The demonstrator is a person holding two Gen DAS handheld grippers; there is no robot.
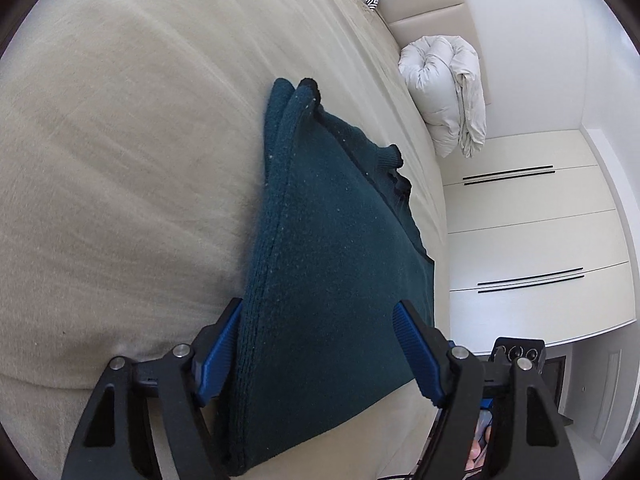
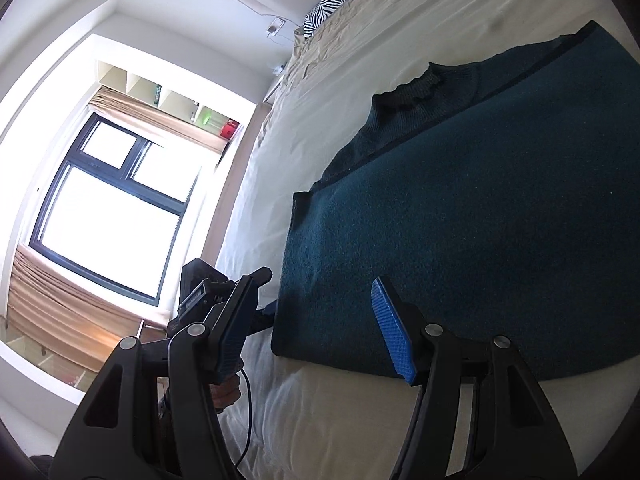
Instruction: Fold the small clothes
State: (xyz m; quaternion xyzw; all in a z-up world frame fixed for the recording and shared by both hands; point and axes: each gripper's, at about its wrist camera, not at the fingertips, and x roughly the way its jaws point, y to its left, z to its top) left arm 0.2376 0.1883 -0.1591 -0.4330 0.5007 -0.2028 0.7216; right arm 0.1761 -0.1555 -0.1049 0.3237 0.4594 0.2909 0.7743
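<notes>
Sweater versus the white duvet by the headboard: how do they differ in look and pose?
The sweater is dark teal knit; the duvet is white and puffy. The sweater lies flat, folded on the bed in front of the left gripper; the duvet is rolled into a bulky bundle at the far edge. The sweater looks thin, the duvet thick. Both rest on the bed.

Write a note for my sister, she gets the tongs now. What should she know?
Left tongs: open, straddling the near edge of the teal sweater, not pinching it.
Right tongs: open, empty, by the sweater's near corner.
The sweater lies on the beige bed, collar at the far end.
Done: it looks folded lengthwise, sides tucked in.
Left: probably fold it across, then smooth it.
</notes>
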